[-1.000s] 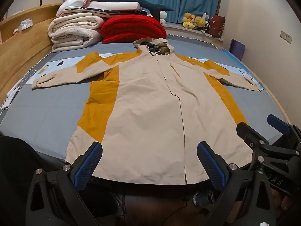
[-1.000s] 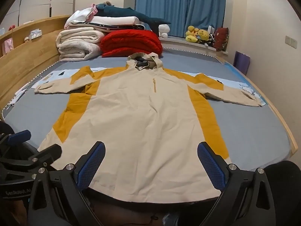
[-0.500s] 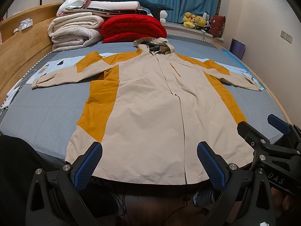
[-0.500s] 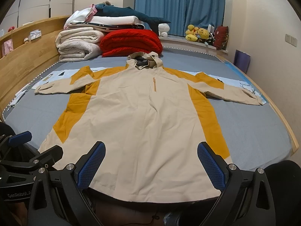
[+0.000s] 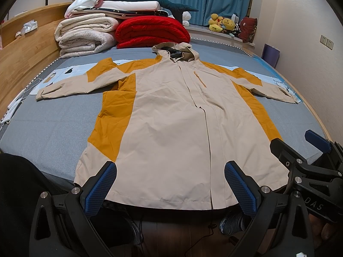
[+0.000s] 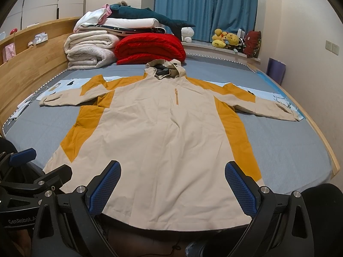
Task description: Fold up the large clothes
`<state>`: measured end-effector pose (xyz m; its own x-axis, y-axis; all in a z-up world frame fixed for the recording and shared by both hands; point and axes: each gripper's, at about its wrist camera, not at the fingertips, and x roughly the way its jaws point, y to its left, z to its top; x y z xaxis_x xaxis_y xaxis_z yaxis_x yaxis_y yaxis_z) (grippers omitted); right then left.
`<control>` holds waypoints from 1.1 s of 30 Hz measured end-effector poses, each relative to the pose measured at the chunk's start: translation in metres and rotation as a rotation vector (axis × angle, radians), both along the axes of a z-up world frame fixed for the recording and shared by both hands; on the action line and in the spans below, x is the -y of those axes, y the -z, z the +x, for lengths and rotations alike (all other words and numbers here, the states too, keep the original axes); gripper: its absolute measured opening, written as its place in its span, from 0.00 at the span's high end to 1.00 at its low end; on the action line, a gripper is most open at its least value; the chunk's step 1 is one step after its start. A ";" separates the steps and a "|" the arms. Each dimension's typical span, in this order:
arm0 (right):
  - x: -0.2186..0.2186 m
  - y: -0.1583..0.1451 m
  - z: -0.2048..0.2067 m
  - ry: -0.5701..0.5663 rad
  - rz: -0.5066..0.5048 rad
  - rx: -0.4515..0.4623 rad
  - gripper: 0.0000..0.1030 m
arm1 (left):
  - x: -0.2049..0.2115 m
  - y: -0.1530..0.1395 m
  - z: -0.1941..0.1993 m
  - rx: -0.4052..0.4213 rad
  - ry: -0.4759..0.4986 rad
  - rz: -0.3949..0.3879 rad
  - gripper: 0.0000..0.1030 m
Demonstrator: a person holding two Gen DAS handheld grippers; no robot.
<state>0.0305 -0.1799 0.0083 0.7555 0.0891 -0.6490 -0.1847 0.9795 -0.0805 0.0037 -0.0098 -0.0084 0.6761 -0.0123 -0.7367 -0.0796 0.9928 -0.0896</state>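
A beige and mustard hooded jacket [image 5: 171, 128] lies flat, front up, on the grey-blue bed [image 5: 53, 124], sleeves spread out to both sides, hood towards the headboard. It also shows in the right wrist view [image 6: 163, 137]. My left gripper [image 5: 170, 188] is open and empty, held just short of the jacket's hem. My right gripper [image 6: 172, 185] is open and empty, also just before the hem. Each gripper shows at the edge of the other's view: the right one [image 5: 310, 162], the left one [image 6: 30, 171].
Folded white blankets [image 5: 85, 34] and a red quilt [image 5: 152, 32] are stacked at the head of the bed. A wooden bed frame [image 5: 23, 55] runs along the left side. Plush toys [image 5: 223, 24] sit on the window sill. Light blue sheets [image 5: 64, 75] lie under the sleeves.
Both grippers have drifted very slightly; the view is almost the same. The jacket has not moved and both grippers stay open.
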 end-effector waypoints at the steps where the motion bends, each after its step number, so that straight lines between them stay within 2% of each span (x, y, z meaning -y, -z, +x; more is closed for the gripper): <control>1: 0.000 0.000 0.000 0.000 0.000 0.000 0.05 | 0.000 0.000 0.000 0.000 0.000 0.000 0.03; 33: -0.001 0.000 0.000 0.000 -0.003 0.001 0.05 | 0.001 -0.001 0.000 -0.002 -0.001 0.000 0.03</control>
